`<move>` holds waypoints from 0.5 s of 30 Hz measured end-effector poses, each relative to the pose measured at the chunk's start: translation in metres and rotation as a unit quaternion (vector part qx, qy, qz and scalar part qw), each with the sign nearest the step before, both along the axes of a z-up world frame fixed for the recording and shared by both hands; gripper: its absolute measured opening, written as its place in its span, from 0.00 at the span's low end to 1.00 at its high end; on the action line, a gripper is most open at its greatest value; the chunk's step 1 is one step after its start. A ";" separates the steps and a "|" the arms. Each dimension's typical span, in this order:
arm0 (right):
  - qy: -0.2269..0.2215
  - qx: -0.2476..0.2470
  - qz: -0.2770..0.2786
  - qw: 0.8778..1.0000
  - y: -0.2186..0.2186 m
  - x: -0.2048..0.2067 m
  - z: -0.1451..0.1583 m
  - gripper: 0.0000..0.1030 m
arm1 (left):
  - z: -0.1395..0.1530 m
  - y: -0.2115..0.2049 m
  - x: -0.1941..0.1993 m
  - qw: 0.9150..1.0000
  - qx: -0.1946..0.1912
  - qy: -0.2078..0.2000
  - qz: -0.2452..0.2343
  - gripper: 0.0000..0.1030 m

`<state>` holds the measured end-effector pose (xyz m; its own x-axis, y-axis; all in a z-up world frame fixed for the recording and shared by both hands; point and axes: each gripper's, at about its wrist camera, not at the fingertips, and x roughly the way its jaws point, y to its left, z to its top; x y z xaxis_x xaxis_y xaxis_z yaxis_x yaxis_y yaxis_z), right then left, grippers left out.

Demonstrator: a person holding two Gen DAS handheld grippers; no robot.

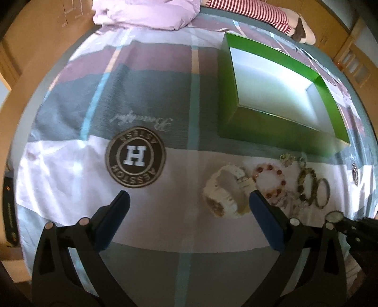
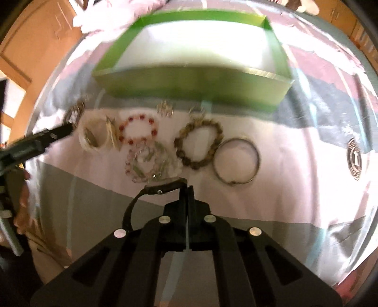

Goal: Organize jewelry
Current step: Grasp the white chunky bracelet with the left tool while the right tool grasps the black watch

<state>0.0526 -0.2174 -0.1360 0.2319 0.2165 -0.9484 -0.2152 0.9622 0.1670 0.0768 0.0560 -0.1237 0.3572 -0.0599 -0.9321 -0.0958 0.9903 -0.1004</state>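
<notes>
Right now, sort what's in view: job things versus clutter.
Job: green box, black watch in the right gripper, white watch, red bracelet, brown bracelet, bangle, left gripper.
Clutter: pink duvet, striped cloth.

Box [image 2: 193,80] on bedspread [image 2: 295,193]
Bracelets, beaded bracelet [image 2: 199,146] and bangle [image 2: 237,161] among them, lie just before box's near wall.

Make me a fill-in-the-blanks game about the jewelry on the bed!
1. The big box behind the jewelry is ____ on the outside.
2. The right gripper is shut on a black ____.
3. The left gripper has its jaws ____.
4. The white watch lies on the ____, not in the box.

Missing words: green; watch; open; bed
</notes>
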 end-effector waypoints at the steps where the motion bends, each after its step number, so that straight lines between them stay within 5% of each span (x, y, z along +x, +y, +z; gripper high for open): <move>1: -0.007 0.003 -0.003 1.000 -0.004 0.000 0.006 0.01 | -0.003 -0.003 0.003 1.000 -0.005 0.009 0.001 0.98; 4: -0.020 0.002 -0.009 1.000 -0.009 0.001 0.015 0.01 | -0.013 -0.013 0.010 0.999 -0.005 0.042 0.006 0.94; 7: -0.016 0.010 -0.007 1.000 -0.011 0.004 0.016 0.01 | -0.020 -0.022 0.014 0.997 0.042 0.055 0.021 0.86; 15: -0.029 0.017 -0.019 0.999 -0.027 0.002 0.024 0.01 | -0.048 -0.040 0.031 0.994 0.030 0.096 0.035 0.27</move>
<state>0.0547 -0.2442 -0.1121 0.2942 0.2377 -0.9257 -0.1896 0.9638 0.1873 0.1076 0.0165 -0.1721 0.1742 0.0166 -0.9846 -0.1760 0.9843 -0.0145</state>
